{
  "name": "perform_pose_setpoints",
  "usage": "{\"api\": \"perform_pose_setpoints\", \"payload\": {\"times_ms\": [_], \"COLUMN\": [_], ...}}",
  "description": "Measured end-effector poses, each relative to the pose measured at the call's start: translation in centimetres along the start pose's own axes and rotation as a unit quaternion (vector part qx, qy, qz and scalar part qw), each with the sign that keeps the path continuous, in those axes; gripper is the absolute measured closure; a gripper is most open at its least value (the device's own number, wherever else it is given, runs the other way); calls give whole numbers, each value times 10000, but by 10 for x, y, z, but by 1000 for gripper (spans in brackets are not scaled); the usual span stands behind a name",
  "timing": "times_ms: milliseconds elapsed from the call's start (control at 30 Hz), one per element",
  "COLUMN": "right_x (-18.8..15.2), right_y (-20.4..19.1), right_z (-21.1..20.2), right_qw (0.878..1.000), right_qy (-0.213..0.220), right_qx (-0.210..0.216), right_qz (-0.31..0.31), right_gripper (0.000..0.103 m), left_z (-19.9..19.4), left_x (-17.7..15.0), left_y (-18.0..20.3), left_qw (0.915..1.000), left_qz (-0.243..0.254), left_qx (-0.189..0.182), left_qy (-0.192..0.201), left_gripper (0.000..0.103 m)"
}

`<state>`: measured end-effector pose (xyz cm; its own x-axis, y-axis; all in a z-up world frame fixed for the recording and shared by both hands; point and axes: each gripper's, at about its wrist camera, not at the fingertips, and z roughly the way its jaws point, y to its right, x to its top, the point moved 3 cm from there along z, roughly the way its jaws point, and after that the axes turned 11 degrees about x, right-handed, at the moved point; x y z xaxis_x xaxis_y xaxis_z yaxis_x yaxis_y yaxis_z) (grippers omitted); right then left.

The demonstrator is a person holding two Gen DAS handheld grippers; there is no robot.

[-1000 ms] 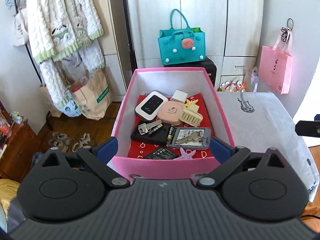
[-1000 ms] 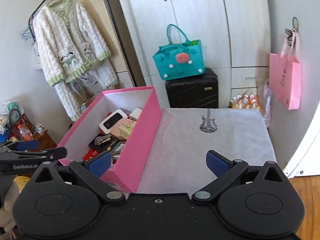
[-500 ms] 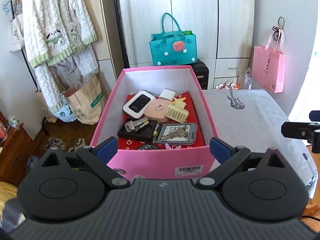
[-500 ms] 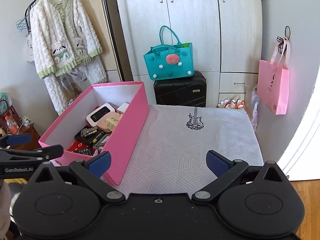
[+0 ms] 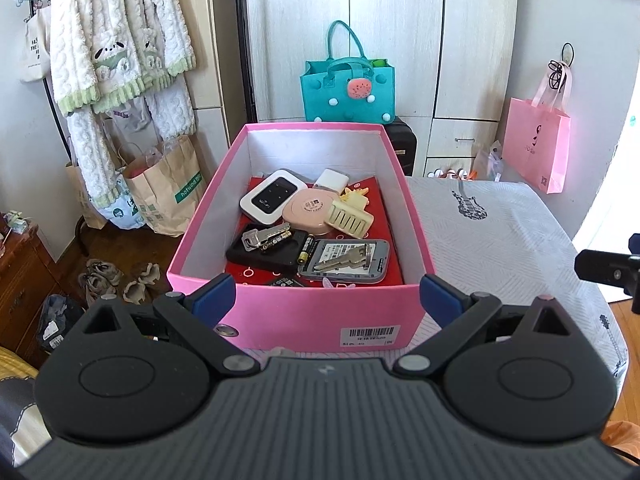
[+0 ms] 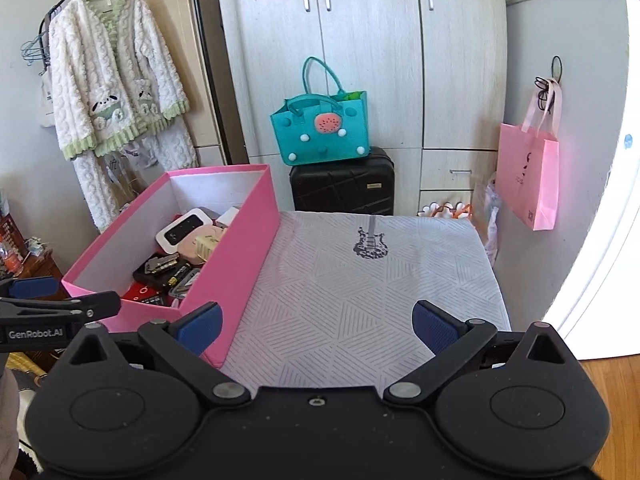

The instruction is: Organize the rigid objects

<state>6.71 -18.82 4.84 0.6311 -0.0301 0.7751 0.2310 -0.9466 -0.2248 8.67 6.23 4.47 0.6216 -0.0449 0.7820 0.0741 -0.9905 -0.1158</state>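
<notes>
Both claws gape wide, empty: left claw (image 5: pixel 326 294) faces the box (image 5: pixel 316 318) at 12 o'clock, right claw (image 6: pixel 318 322) over the counter (image 6: pixel 360 280). Reaching in, it may snag the near wall; the clutter (image 5: pixel 316 226) probably shifts.

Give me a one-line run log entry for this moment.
left tool: open, empty, facing pink box | right tool: open, empty, over white cloth | items all inside box | nothing on cloth yet
</notes>
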Motion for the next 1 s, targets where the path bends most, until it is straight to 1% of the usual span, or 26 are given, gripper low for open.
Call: {"api": "perform_pose_setpoints", "payload": {"times_ms": [200, 267, 467, 633, 733, 1000], "right_x": [-7, -9, -13, -16, -18, -20], "right_y": [0, -1, 1, 1, 2, 0], "right_z": [2, -1, -4, -4, -5, -5], "right_qw": [10000, 9999, 9999, 9997, 9996, 9996], "right_qy": [-25, 10, 50, 71, 86, 82], "right_qx": [-83, -102, -98, -217, -277, -280], "right_qz": [11, -13, -8, -37, -30, -61], "right_gripper": [0, 0, 0, 0, 0, 0], "left_z": [1, 0, -1, -1, 0, -2], "left_x": [-4, -5, -8, -9, -11, -13], "left_y": [3, 5, 7, 9, 8, 8], "left_qw": [10000, 9999, 9999, 9997, 9996, 9996], "left_qz": [38, 81, 11, -9, -53, -21], "left_qx": [38, 65, 136, 199, 194, 189], "left_qy": [-14, 24, 90, 169, 175, 200], "left_gripper": [3, 3, 3, 3, 3, 3]}}
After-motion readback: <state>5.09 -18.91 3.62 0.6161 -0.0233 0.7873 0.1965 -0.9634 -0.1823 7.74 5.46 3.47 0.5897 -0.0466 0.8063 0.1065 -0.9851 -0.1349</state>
